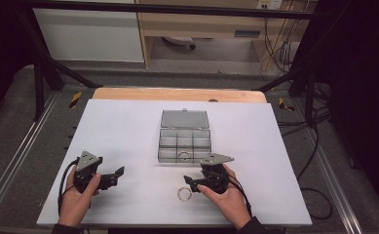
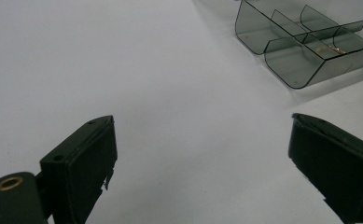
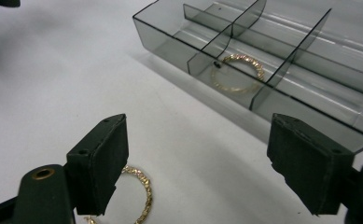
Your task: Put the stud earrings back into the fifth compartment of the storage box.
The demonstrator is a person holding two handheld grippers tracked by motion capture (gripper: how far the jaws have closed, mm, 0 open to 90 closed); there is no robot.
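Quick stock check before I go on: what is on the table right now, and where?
Organizer box: one, clear grey, lid open, table centre.
Hoop ring in box: one, gold, near-row middle compartment.
Hoop ring on table: one, gold, on the white surface by the right gripper.
Table: one, white top, wooden far edge.
Left gripper: black, open, holding nothing, near-left of the table.
Right gripper: black, open, holding nothing, just in front of the box.

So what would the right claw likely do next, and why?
Probably drop slightly and close on the loose gold ring on the white table. The right claw is open with that ring beside one jaw, and a matching ring already lies in the clear box.
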